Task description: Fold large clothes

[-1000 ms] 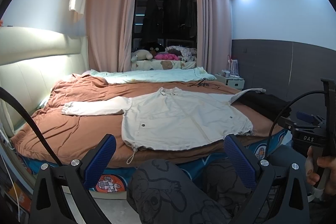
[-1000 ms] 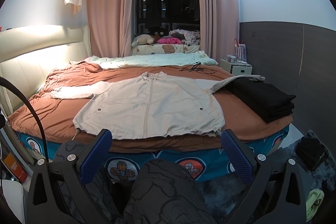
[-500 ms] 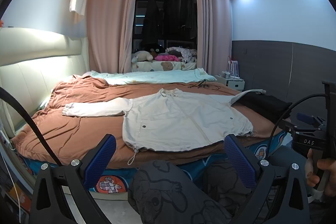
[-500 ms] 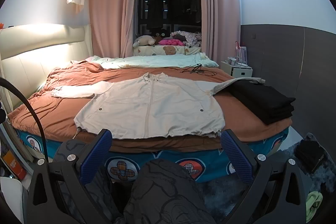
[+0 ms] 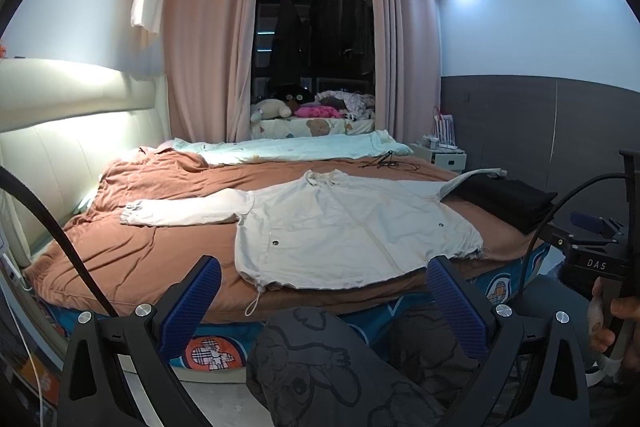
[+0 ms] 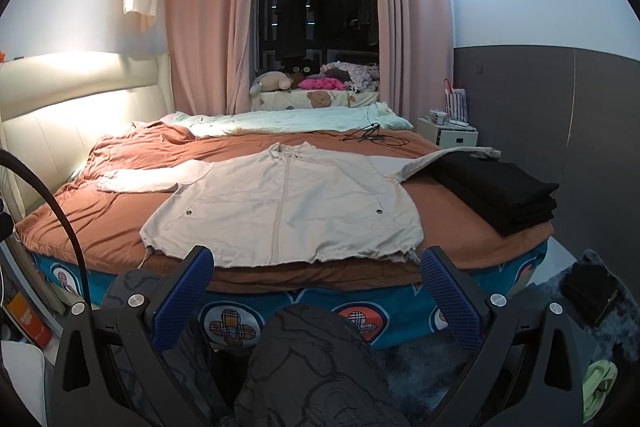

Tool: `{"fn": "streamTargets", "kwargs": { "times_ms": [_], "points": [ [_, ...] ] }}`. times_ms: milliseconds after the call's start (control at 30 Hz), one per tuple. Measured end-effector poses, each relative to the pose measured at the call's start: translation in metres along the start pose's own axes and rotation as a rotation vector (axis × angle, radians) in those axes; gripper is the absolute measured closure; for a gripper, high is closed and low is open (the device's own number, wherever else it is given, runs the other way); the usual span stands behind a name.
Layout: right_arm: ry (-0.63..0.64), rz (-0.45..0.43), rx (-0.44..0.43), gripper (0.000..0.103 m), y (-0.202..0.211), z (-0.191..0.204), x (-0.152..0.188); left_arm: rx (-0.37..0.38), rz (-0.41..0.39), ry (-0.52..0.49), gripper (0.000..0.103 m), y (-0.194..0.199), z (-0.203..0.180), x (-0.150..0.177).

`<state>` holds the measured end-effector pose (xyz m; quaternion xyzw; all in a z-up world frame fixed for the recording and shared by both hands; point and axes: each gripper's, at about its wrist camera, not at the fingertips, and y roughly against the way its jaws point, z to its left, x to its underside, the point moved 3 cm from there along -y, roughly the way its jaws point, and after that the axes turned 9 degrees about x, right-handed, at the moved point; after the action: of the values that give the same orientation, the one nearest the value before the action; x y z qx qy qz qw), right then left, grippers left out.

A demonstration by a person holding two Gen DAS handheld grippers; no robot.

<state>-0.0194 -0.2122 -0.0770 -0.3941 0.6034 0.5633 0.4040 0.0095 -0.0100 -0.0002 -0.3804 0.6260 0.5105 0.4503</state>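
Note:
A cream zip jacket point(image 5: 344, 227) lies flat, front up, on the brown bedspread point(image 5: 132, 255), both sleeves spread out; it also shows in the right wrist view point(image 6: 288, 211). Its right sleeve end rests on a black folded stack point(image 6: 500, 191). My left gripper point(image 5: 324, 301) is open and empty, held in front of the bed's near edge, apart from the hem. My right gripper point(image 6: 316, 287) is open and empty, also short of the hem. The right gripper's body point(image 5: 596, 259) shows at the right of the left wrist view.
A pale green quilt point(image 6: 296, 119) lies at the bed's far side, a black cable point(image 6: 372, 137) beside it. A nightstand point(image 6: 448, 135) stands at the right wall. The headboard point(image 6: 68, 115) is left. Dark clothes point(image 6: 592, 291) lie on the floor right. My patterned trouser knees point(image 6: 304, 355) are below.
Both grippers have tilted slightly, so the bed sits a little lower in view. Nothing was grasped and the jacket has not moved.

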Motion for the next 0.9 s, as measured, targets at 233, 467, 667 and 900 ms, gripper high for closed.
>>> {"fn": "streamTargets", "kwargs": {
  "times_ms": [233,467,667,900],
  "points": [
    [-0.005,0.004,0.043,0.0,-0.002,-0.009,-0.003,-0.002,0.014,-0.01,0.0,-0.002,-0.001,0.0],
    [-0.014,0.037,0.093,0.0,-0.015,-0.007,-0.013,-0.006,0.024,-0.018,0.0,-0.005,0.004,0.001],
    [-0.047,0.025,0.065,0.0,-0.035,0.0,-0.029,-0.039,0.023,-0.009,0.0,-0.007,0.011,0.002],
    [-0.046,-0.008,0.023,0.0,-0.07,-0.009,-0.035,-0.074,0.022,0.032,0.0,-0.012,0.021,0.008]
  ]
}}
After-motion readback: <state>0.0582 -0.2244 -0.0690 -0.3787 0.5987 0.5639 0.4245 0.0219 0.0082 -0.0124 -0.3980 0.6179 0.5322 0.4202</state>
